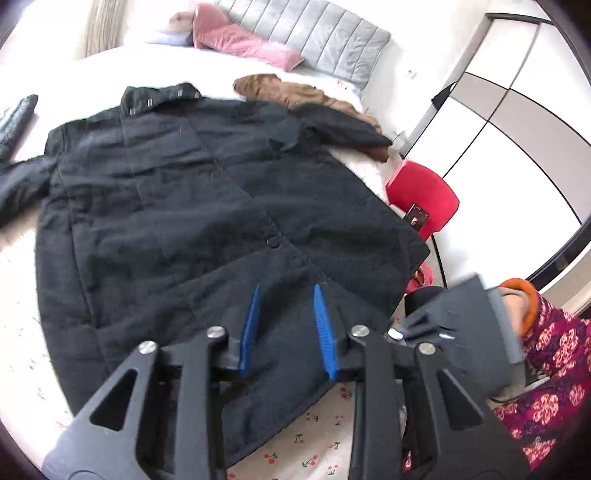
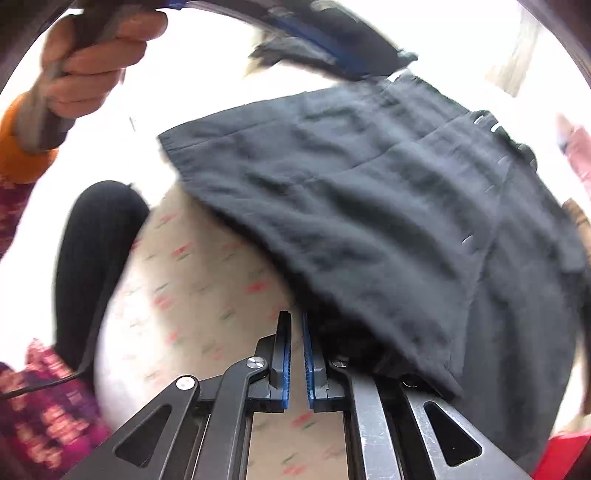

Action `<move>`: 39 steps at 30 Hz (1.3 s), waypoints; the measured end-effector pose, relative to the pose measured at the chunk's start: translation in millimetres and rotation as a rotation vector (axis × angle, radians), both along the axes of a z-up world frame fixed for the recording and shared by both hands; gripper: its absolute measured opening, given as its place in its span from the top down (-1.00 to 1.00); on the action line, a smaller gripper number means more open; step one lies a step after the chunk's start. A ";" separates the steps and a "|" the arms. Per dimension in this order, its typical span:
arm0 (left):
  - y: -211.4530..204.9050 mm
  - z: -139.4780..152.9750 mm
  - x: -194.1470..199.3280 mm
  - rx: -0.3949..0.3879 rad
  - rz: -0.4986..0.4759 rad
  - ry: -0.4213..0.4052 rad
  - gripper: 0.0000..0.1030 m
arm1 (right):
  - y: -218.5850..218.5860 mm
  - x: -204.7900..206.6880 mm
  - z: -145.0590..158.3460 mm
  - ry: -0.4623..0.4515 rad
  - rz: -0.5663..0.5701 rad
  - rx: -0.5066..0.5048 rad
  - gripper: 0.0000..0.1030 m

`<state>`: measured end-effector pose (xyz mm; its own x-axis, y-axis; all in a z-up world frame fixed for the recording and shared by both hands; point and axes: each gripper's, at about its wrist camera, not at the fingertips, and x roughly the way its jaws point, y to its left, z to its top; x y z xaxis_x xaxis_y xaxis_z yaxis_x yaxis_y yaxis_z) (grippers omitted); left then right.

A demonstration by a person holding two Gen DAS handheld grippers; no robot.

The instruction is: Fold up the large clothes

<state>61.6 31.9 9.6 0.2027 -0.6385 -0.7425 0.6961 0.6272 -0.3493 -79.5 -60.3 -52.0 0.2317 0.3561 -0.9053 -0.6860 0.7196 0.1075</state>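
A: Any containers here, anything sitting inside one?

B: Nothing I can make out as a container. Beyond the fingers there is a bed [image 1: 22, 280] with a cherry-print sheet, and on it the black coat [image 1: 207, 206] lies spread out, collar at the far end, hem nearest the fingers. Past the collar are a pink pillow [image 1: 243, 40] and a grey quilted one [image 1: 317, 33]. A brown garment [image 1: 295, 94] lies beyond the coat's far right sleeve, partly under it. To the right of the fingers, off the bed's edge, stands a red chair [image 1: 424, 192].

A: The left gripper [image 1: 286, 330]?

B: Its blue fingers [image 1: 249, 332] stand partly apart over the coat's hem. No cloth is pinched between them; whether the tips brush the fabric I cannot tell.

A: And the right gripper [image 2: 295, 354]?

B: Its jaws are all but closed, only a thin slit showing between the blue pads [image 2: 284, 354]. The black coat [image 2: 369, 221] bunches up against the right-hand finger and drapes over that side of the frame. Whether a fold is caught in the slit I cannot tell; the view is blurred. To the left of the fingers the sheet [image 2: 207, 280] shows bare.

A: Anything of the person?

B: In the right wrist view, a hand [image 2: 92, 62] with an orange cuff grips the other tool's handle, far up to the left of the fingers.
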 end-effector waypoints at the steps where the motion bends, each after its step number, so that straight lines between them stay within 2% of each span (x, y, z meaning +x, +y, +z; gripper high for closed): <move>1: -5.8 -9.6 1.8 0.020 -0.003 0.011 0.38 | -7.2 -4.3 8.1 -0.005 0.010 0.023 0.74; 4: -24.4 -38.1 5.1 0.060 -0.022 0.028 0.38 | -37.0 -3.1 34.3 -0.035 -0.059 0.090 0.61; 6: -34.6 -57.5 6.5 0.089 -0.032 0.052 0.37 | -63.2 13.7 45.4 -0.091 -0.184 0.084 0.33; 8: -45.3 -88.1 6.0 0.145 -0.056 0.132 0.37 | -86.5 27.4 44.3 -0.114 -0.290 0.071 0.16; 10: -49.9 -105.6 -4.1 0.206 -0.080 0.146 0.36 | -110.4 44.4 29.9 -0.085 -0.376 0.065 0.11; 11: -49.7 -104.6 -15.7 0.220 -0.102 0.087 0.32 | -122.1 52.7 19.8 -0.060 -0.405 0.054 0.07; 12: -48.9 -101.2 -23.7 0.224 -0.132 0.072 0.27 | -131.9 58.1 6.2 -0.020 -0.430 0.037 0.05; 15: -42.6 -87.6 -39.5 0.232 -0.216 0.170 0.05 | -155.2 73.2 -20.8 0.094 -0.460 -0.004 0.05; 17: -38.6 -71.9 -44.0 0.283 -0.225 0.146 -0.06 | -176.2 78.3 -12.1 0.099 -0.468 0.037 0.05; 19: -36.3 -50.1 -38.7 0.343 -0.202 0.055 -0.28 | -204.9 91.1 10.2 0.053 -0.516 0.047 0.03; 20: -36.7 -37.8 -31.7 0.363 -0.177 0.010 -0.38 | -224.5 101.1 26.1 0.019 -0.550 0.043 -0.08; 24: -53.5 8.5 25.0 0.377 -0.084 -0.088 -0.54 | -301.7 151.9 80.8 -0.137 -0.665 -0.044 -0.46; 27: -85.9 30.2 82.1 0.402 -0.026 -0.165 -0.58 | -367.0 194.3 97.4 -0.199 -0.757 -0.129 -0.51; 29: -118.4 36.2 126.1 0.393 -0.005 -0.176 -0.59 | -405.5 239.1 97.9 -0.206 -0.798 -0.166 -0.52; 31: -153.8 32.5 169.9 0.376 0.012 -0.171 -0.59 | -440.3 270.9 101.9 -0.243 -0.851 -0.190 -0.52; 33: -189.0 19.8 208.3 0.381 0.030 -0.178 -0.59 | -468.7 307.3 98.4 -0.245 -0.877 -0.173 -0.55; 36: -252.5 -8.0 263.8 0.366 0.051 -0.235 -0.59 | -504.0 358.2 72.2 -0.212 -0.877 -0.185 -0.55; 39: -301.2 -39.1 309.9 0.332 0.066 -0.231 -0.59 | -519.9 391.3 43.7 -0.207 -0.855 -0.235 -0.55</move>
